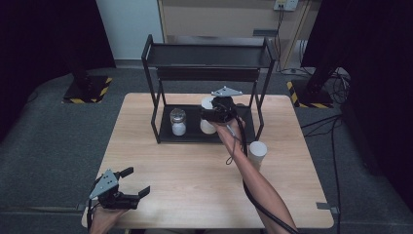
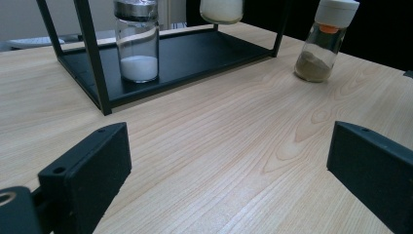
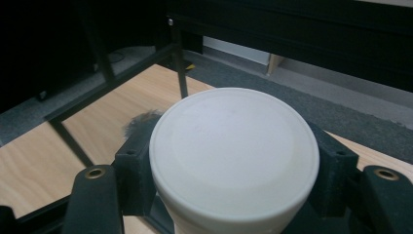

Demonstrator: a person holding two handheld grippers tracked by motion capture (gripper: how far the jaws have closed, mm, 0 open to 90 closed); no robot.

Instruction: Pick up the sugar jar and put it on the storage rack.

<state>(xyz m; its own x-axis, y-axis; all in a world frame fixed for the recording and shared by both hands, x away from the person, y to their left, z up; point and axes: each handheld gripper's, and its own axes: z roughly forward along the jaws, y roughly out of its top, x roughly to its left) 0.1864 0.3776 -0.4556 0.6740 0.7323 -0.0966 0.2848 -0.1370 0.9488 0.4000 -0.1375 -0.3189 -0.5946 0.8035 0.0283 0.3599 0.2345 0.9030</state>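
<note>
Right gripper (image 1: 214, 115): jaws clamped on a white-lidded jar (image 3: 234, 161), over the black rack's (image 1: 204, 138) lower shelf. Left gripper (image 1: 127, 190): jaws wide open, empty, at the tabletop's (image 1: 195, 175) near edge. Jars, three: held one; steel-lidded glass one (image 2: 138, 41), white powder, on shelf; white-capped one (image 2: 325, 41), tan powder, beside rack

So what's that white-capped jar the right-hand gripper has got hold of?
The jar has a wide, round, smooth white lid that looks like plastic. The right gripper is shut on it, one black jaw pressed to each side just under the lid. In the left gripper view its clear lower body holds something pale and hangs above the black rack's bottom shelf without touching it. It is upright, inside the frame, to the right of a steel-capped glass shaker.
</note>
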